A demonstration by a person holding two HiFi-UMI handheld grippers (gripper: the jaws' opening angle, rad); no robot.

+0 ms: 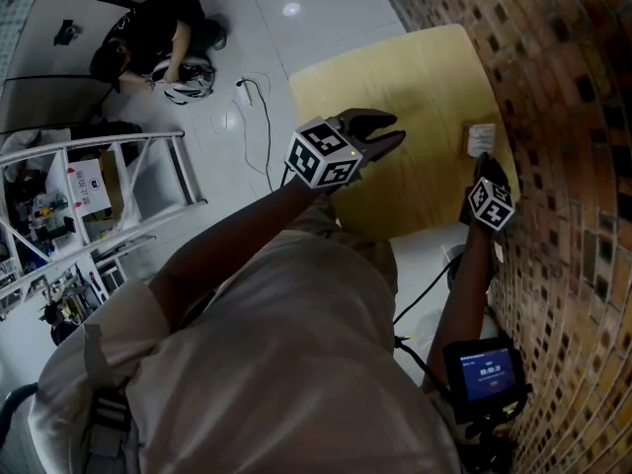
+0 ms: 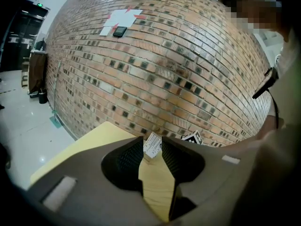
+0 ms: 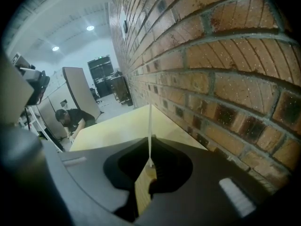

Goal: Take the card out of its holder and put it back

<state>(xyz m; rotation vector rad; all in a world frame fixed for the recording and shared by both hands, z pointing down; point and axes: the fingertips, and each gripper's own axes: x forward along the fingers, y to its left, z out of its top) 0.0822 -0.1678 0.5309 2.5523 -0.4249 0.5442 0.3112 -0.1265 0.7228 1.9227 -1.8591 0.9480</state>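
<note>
Legend: my right gripper (image 3: 150, 140) clenched the card (image 3: 150, 119) edge-on. My left gripper (image 1: 383, 133) hung released, well apart, over the yellow table (image 1: 395, 77) beside a brick wall (image 1: 563, 87).

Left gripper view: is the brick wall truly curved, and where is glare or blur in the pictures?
Left gripper view: no, the wide lens bulges the brick wall; a mosaic patch covers the top right. Right gripper view: ceiling lamps glare. Head view: the floor shows a lamp reflection.
</note>
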